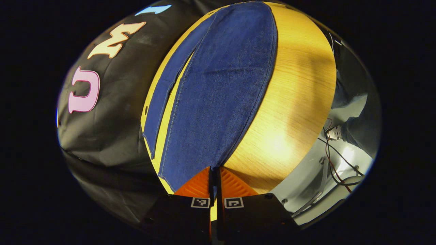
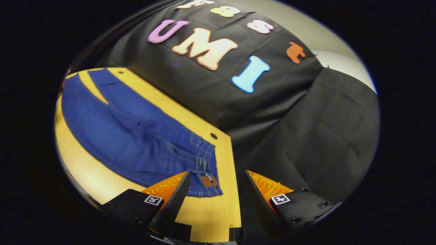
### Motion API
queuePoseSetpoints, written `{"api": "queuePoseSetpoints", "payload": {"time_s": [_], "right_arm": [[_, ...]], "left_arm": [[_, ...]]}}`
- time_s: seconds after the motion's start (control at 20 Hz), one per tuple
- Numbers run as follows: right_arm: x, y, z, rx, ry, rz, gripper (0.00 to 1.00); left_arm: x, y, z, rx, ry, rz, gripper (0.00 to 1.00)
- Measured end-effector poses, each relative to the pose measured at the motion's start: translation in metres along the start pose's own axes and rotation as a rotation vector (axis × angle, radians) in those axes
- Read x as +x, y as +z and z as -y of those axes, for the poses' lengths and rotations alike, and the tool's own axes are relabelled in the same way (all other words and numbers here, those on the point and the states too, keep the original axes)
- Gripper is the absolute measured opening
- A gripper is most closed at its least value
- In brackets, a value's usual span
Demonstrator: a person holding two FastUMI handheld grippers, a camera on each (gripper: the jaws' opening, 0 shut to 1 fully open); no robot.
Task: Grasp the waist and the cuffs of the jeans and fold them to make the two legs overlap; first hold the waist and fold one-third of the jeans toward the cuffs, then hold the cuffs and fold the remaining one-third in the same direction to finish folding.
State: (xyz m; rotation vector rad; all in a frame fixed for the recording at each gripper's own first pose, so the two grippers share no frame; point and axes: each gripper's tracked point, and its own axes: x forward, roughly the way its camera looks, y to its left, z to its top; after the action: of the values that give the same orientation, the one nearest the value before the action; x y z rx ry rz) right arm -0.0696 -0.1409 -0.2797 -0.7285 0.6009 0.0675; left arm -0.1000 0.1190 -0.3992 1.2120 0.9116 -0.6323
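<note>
- The jeans [image 1: 218, 92] lie flat on a wooden desk [image 1: 293, 102], spread lengthwise along it, with the two legs slightly apart so a thin strip of the wood shows between them.
- In the left gripper view the left gripper [image 1: 214, 177] sits at the cuff end of the nearer, wider leg; its two fingers are pressed almost together with the corner of that cuff [image 1: 190, 177] between them, so it is pinching the hem.
- The narrower leg [image 1: 163, 98] runs along the desk edge next to the black cloth wall [image 1: 109, 129].
- Bare wood lies along the other long side of the jeans, reaching the desk edge beyond which a pale floor [image 1: 306, 183] with thin cables [image 1: 335, 163] shows.
- A person's trouser leg and light shoe [image 1: 335, 132] stand on that floor, off the desk.
- In the right gripper view the right gripper [image 2: 216, 182] is spread wide, with its fingers well apart and pressing on nothing.
- It hangs over the waist end of the jeans, near the desk corner by the cloth wall.
- The waistband [image 2: 206, 172], with belt loops and a brown patch [image 2: 208, 181], lies between and just ahead of the fingers; one finger [image 2: 173, 195] overlaps the denim's edge, but whether it touches cannot be told.
- A small round hole [image 2: 214, 136] in the desk sits near the wall-side edge, just beside the waist.
</note>
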Motion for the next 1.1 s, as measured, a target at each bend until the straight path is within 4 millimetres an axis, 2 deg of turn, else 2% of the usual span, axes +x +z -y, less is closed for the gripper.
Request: {"api": "queuePoseSetpoints", "payload": {"time_s": [0.35,0.8,0.9,0.95,1.1], "right_arm": [[0.016,-0.042,-0.051,-0.195,0.172,-0.080,0.99],[0.040,-0.083,-0.079,-0.398,0.282,-0.170,0.99],[0.050,-0.084,-0.081,-0.449,0.285,-0.162,1.00],[0.055,-0.082,-0.083,-0.465,0.285,-0.154,0.94],[0.072,-0.076,-0.083,-0.498,0.279,-0.140,0.93]], "left_arm": [[0.003,0.000,0.000,-0.013,0.018,-0.020,0.01],[0.005,-0.001,0.000,-0.018,0.040,-0.051,0.01],[0.005,-0.002,0.000,-0.022,0.038,-0.058,0.01],[0.005,-0.001,0.000,-0.023,0.038,-0.061,0.01],[0.005,-0.001,0.000,-0.014,0.033,-0.065,0.01]]}}
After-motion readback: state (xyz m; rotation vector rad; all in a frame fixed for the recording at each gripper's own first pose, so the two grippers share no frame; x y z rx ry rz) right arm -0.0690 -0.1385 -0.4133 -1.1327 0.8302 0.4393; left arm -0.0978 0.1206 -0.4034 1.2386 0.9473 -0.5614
